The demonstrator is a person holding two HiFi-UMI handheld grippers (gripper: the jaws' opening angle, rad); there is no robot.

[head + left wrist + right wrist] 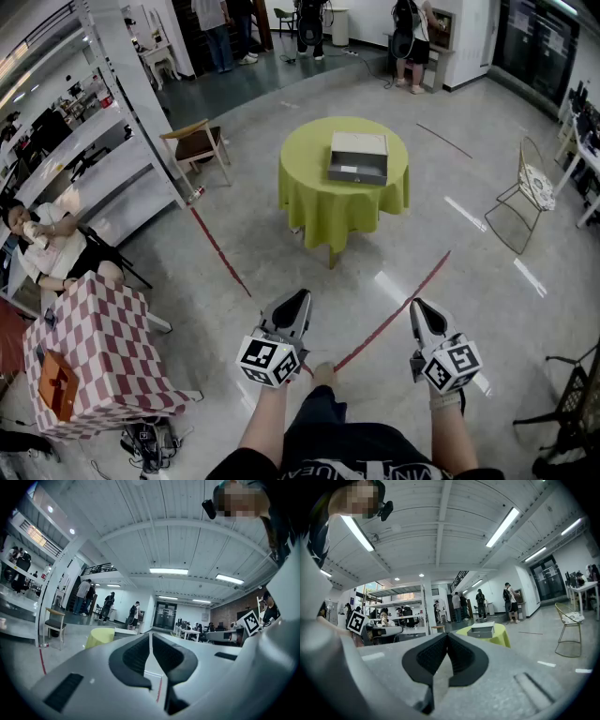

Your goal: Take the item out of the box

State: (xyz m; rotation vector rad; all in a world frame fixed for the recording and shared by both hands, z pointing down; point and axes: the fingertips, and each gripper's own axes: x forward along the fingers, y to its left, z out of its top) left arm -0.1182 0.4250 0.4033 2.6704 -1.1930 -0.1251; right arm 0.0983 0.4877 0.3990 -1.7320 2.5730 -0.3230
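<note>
Box (pixel 357 157), grey, lies well apart from both grippers. Nearest the person, the left gripper (pixel 298 296) and the right gripper (pixel 418 306) are held low over the floor (pixel 469 253), each with its jaws pressed together on nothing. Red tape lines (pixel 220 251) cross the floor ahead. Farther on, the box rests on a round green-clothed table (pixel 314 192), and people (pixel 223 28) stand beyond it.

box (pixel 357 157): matt grey | tablecloth (pixel 323 202): smooth matt cloth | floor (pixel 441 272): glossy, polished | chair (pixel 198 143): wood
</note>
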